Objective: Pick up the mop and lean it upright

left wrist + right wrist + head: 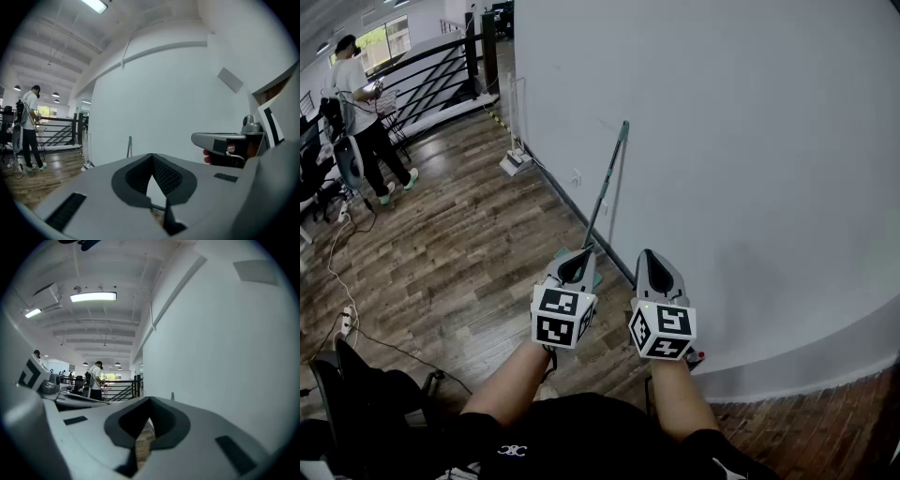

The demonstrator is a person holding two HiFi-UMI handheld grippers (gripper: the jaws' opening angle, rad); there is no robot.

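Note:
The mop [605, 192] stands propped against the white wall [741, 141], its thin grey-green handle slanting up to the wall. Its pale green head rests on the wood floor, partly hidden behind my left gripper [577, 263]. My right gripper [653, 266] is beside the left one, a short way in front of the mop. Both are shut with nothing between the jaws and neither touches the mop. The mop handle [130, 146] shows small and distant past my left gripper [152, 160], and only the handle tip [172, 396] shows over my right gripper [150, 402].
A person [362, 111] stands far left by a black railing [431, 67]. A white box [516, 162] sits at the wall's base further on. Cables [342, 281] trail over the floor at left, and a black chair [352, 398] is near my left side.

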